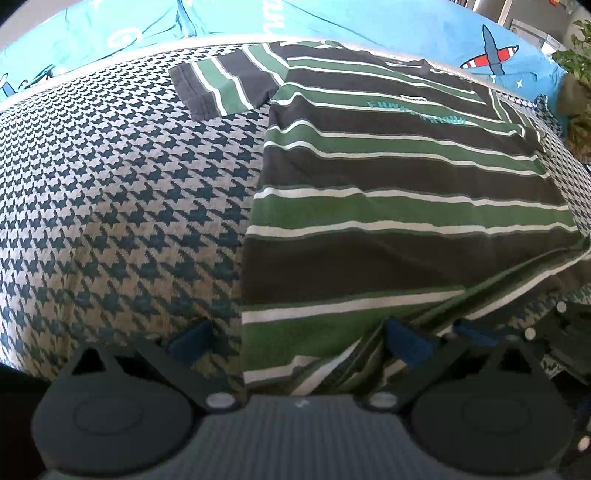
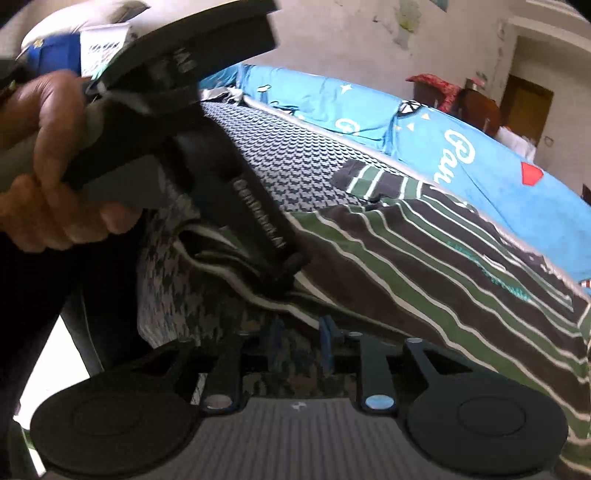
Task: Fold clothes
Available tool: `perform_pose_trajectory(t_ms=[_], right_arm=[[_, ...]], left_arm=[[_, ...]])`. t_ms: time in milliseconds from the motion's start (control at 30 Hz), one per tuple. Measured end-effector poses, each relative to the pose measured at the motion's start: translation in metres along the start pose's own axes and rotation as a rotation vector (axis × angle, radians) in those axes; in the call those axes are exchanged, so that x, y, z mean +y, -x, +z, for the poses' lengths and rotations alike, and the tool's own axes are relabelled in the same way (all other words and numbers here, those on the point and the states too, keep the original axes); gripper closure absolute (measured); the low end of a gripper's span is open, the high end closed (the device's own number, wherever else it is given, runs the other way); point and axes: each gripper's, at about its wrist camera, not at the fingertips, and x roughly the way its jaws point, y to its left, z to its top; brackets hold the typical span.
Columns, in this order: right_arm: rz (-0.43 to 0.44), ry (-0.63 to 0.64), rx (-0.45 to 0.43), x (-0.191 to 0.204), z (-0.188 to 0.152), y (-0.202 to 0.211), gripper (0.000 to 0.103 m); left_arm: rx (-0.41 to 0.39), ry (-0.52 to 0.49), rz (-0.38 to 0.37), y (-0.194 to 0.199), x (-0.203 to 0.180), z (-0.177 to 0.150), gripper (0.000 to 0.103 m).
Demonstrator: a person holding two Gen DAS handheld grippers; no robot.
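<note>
Left claw (image 1: 295,341), spread wide over the striped T-shirt (image 1: 406,177) hem just ahead, should pinch both layers evenly before folding.

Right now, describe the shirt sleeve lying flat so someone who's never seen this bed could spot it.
Start at the houndstooth blanket covering the bed, and find the striped T-shirt spread on it. The sleeve sticks out from the shirt's far shoulder toward the blue cartoon sheet. Its stripes run lengthwise, unlike the body's crosswise bands.

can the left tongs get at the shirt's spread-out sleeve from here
Probably yes. The sleeve lies flat on the houndstooth cover with nothing in between, and the left tongs look open.
</note>
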Motion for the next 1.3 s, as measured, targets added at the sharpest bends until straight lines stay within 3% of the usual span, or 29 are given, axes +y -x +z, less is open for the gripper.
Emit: perform_pose_trajectory(t_ms=[433,500,667,767,1100,1300], right_arm=[[-0.057,0.078,-0.036,0.010,0.006,-0.016,0.075],[-0.057,0.070,-0.039,0.009,0.006,-0.017,0.078],[-0.044,0.056,-0.049,0.006,0.009,-0.018,0.097],[-0.035,0.032,-0.055,0.002,0.012,-0.018,0.098],[0.121,-0.090,-0.070,-0.015,0.013,0.022,0.099],[0.194,-0.066,-0.002,0.000,0.004,0.013,0.099]], left_arm=[[0.026,0.022,-0.018,-0.003,0.004,0.003,0.000],[0.026,0.028,-0.019,-0.003,0.004,0.003,0.000],[0.030,0.056,-0.047,-0.002,0.009,0.006,0.000],[0.026,0.088,-0.074,0.000,0.016,0.007,0.000],[0.016,0.132,-0.114,0.010,0.025,0.006,0.000],[0.014,0.120,-0.100,0.016,0.022,0.000,0.000]])
